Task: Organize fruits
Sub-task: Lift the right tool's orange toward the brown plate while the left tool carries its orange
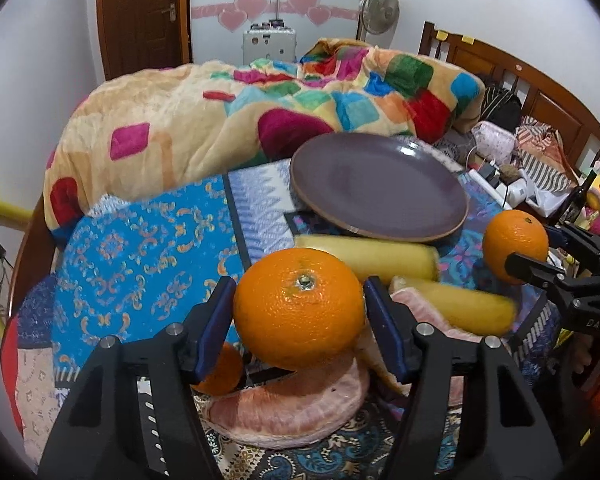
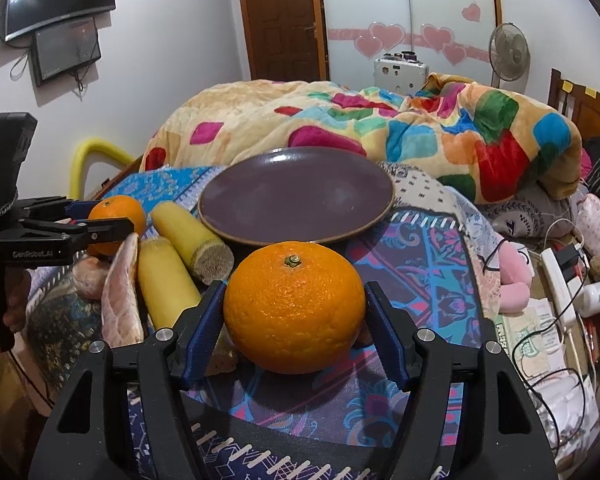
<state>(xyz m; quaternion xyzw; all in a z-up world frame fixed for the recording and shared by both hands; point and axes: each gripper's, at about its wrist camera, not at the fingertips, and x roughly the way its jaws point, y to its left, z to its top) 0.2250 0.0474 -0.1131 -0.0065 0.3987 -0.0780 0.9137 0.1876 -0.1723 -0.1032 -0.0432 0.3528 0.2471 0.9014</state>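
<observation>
We have an orange in each hand-held gripper. The left hand-held gripper (image 1: 300,312) is closed onto 1 orange (image 1: 299,307), its blue pads against both sides, the fruit lifted above the pomelo segments (image 1: 288,408). The right hand-held gripper (image 2: 294,316) clamps a second orange (image 2: 295,309) the same way, low over the patterned cloth (image 2: 420,248); whether it rests on the cloth we cannot tell. The purple plate (image 2: 296,204) lies bare just beyond both, on the bed, with 2 yellow sugarcane-like pieces (image 2: 192,240) beside it.

The risks, as we judge them: a round, smooth orange may squirt out of the pads, and the plate sits on soft, uneven bedding, so fruit set near its rim may roll off. Both arms converging on 1 plate could also collide.
</observation>
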